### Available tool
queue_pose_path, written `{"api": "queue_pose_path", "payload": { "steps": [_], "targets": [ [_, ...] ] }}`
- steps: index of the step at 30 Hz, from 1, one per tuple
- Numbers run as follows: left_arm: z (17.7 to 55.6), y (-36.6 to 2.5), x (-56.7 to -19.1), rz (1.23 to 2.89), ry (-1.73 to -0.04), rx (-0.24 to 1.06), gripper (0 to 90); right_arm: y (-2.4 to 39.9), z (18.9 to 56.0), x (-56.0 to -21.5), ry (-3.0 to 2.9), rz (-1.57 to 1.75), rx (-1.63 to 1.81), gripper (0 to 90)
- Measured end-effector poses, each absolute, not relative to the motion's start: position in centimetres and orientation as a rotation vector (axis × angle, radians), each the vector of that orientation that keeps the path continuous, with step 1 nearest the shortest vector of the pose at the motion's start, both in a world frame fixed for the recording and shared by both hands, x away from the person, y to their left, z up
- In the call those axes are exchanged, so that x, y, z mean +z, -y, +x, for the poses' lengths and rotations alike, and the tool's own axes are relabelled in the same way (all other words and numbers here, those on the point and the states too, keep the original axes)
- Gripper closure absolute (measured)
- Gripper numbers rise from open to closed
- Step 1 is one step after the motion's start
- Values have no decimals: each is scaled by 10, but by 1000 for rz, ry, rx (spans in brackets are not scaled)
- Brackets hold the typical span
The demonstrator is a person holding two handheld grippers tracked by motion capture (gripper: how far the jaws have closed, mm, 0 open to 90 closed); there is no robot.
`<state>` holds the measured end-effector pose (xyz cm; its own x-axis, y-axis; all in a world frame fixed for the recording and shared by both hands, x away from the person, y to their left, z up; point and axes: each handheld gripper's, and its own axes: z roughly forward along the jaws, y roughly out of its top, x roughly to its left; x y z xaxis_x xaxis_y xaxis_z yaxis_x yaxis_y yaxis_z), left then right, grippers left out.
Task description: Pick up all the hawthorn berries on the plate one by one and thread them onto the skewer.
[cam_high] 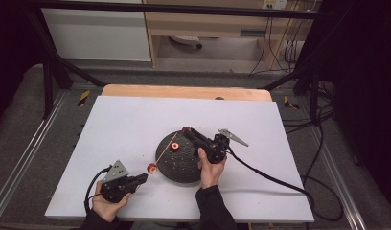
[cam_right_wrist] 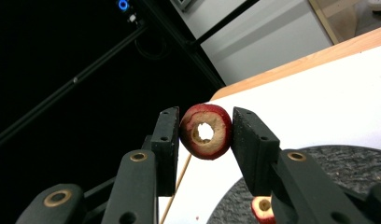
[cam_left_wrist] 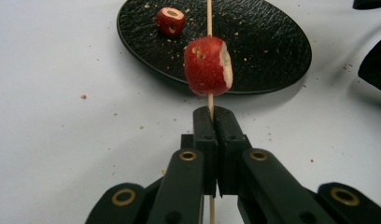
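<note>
Now my left tool [cam_left_wrist: 212, 116] pinches a wooden skewer [cam_left_wrist: 209, 18] carrying one red fruit piece [cam_left_wrist: 208, 66] just beside the black plate [cam_high: 184, 167] on the white counter [cam_high: 126, 124], its tip pointing toward my right tool [cam_right_wrist: 205, 135], which grips a cored fruit ring [cam_right_wrist: 206, 131] above the plate.

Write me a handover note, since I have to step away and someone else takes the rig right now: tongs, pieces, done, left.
Left tongs: shut on the wooden skewer, one red fruit piece already threaded just above the jaws.
Right tongs: shut on a cored red ring, held up over the table's far edge.
Black plate: one more cored piece lies on it, with crumbs.
Done: one piece skewered.
Left, probably: thread the held ring, then the plate piece.
</note>
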<state>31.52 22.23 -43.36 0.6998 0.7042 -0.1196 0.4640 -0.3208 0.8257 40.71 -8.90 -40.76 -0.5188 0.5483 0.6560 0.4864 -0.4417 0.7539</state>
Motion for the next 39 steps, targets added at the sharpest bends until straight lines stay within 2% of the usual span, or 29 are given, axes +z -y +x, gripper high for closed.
{"api": "queue_pose_path", "payload": {
  "steps": [39],
  "targets": [
    [315,-195,-436,1901,-930,273,883,80,414,-423,-1375,1577,2291,633]
  ]
}}
